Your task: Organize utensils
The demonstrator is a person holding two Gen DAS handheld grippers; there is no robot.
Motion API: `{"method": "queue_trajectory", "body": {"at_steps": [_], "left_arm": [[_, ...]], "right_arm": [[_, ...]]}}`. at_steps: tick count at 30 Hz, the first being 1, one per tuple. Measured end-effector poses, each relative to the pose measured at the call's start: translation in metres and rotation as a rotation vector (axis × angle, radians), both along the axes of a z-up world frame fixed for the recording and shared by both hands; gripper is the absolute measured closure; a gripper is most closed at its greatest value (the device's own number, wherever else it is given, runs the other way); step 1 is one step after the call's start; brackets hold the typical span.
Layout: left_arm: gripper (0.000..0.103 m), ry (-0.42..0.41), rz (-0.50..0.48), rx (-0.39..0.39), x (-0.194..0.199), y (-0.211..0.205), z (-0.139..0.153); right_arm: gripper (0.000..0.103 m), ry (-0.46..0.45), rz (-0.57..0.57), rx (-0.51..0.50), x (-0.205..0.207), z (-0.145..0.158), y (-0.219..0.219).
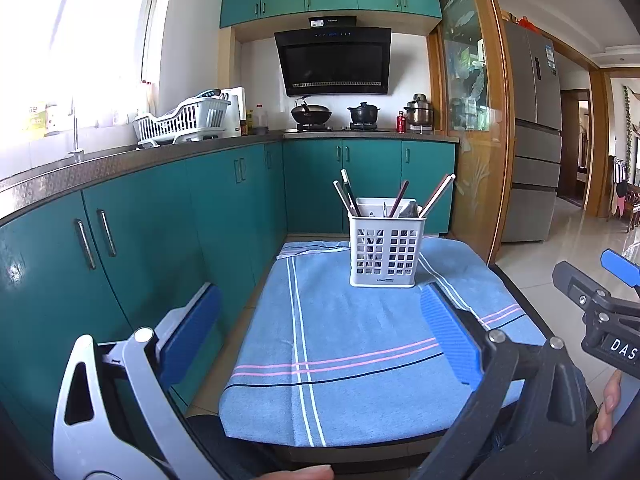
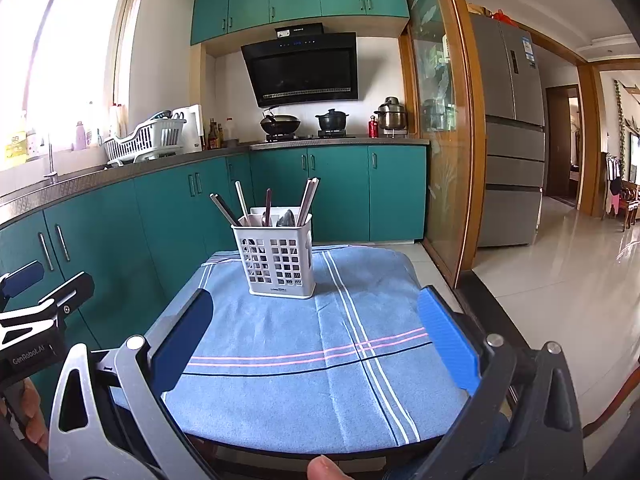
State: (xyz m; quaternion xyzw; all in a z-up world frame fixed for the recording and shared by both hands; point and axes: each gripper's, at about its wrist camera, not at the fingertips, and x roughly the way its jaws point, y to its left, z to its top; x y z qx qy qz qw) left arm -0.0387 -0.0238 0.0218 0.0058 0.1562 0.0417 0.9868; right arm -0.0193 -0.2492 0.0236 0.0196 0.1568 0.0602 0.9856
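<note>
Left wrist view: blue towel (image 1: 360, 340) over table; far on it, white utensil caddy (image 1: 382, 256) upright, chopsticks (image 1: 436, 196) and spoons (image 1: 408, 210) inside. Left gripper (image 1: 324, 328) and right gripper (image 2: 316, 332) spread wide, empty, near.

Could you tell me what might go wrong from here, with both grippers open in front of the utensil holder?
1. The white utensil holder looks light and top-heavy, with chopsticks leaning outward; a nudge might tip it.
2. The blue cloth lies wrinkled, so dragging could shift the holder.
3. The left gripper and right gripper sit close together and could collide.
</note>
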Motion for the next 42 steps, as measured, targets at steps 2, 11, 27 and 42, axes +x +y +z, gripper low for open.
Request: {"method": "queue_trajectory", "body": {"at_steps": [2, 11, 27, 42], "left_arm": [[0.004, 0.0, -0.001, 0.0, -0.0008, -0.0001, -0.0001], [0.004, 0.003, -0.006, -0.003, 0.0014, 0.0014, -0.0009], [0.004, 0.019, -0.022, -0.001, 0.0025, -0.0003, -0.004], [0.004, 0.024, -0.019, -0.004, 0.0055, 0.0001, -0.005]], "right_arm": [[0.003, 0.001, 0.003, -0.001, -0.0002, -0.0002, 0.0006], [0.003, 0.002, 0.004, -0.006, 0.0001, -0.0002, 0.0015], [0.003, 0.02, 0.013, -0.011, 0.0043, -0.0044, 0.0061], [0.003, 0.031, 0.01, 0.0, 0.0083, -0.0054, 0.0003]]}}
